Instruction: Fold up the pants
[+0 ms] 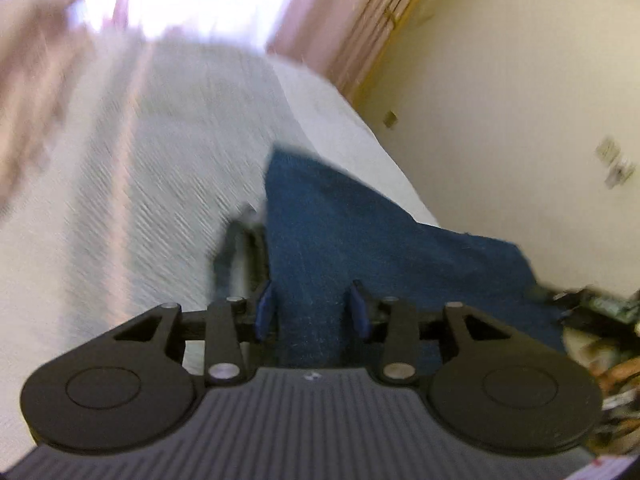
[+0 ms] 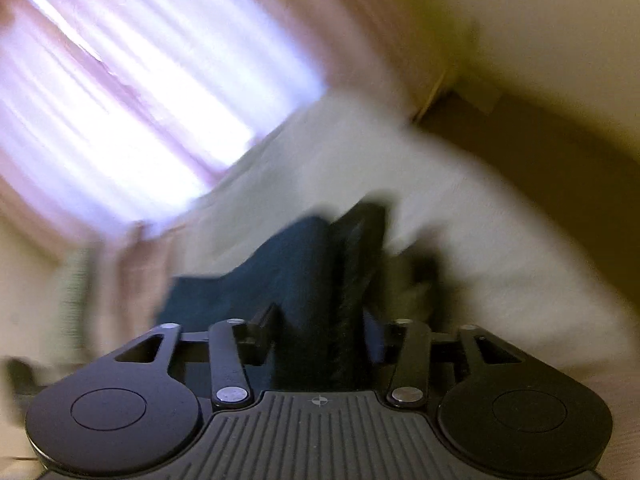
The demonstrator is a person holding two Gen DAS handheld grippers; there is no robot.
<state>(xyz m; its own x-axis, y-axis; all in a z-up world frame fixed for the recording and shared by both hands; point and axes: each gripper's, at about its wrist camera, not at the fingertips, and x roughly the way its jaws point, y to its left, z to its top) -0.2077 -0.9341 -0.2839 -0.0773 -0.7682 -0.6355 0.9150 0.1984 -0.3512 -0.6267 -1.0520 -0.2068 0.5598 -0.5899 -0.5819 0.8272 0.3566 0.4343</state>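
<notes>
Denim fills the gap between both sets of jaws. In the left wrist view the pants [image 1: 344,240], a blue woven cloth with a fine diagonal grain, run up between the blue pads of the left gripper [image 1: 312,312] and spread ahead of the jaws over a pale ribbed bedspread [image 1: 140,200]. The jaws stand partly apart with the cloth between them; whether the pads press on it cannot be told.

In the right wrist view, which is heavily smeared, the same cloth appears darker and passes between the jaws of the right gripper [image 2: 320,340]. A dark upright slab, seemingly a finger, stands just right of the fabric. These jaws are wider apart, and a grip cannot be confirmed there either.

The main risk is judged to be slippage: denim is stiff and heavy, and loosely held jaws could let the layers slide out unevenly, so that the fold lands skewed or falls open. A crooked edge could also be caused by one side being let go before the other. Beyond the jaws, the soft bedding could bunch under the fabric.
</notes>
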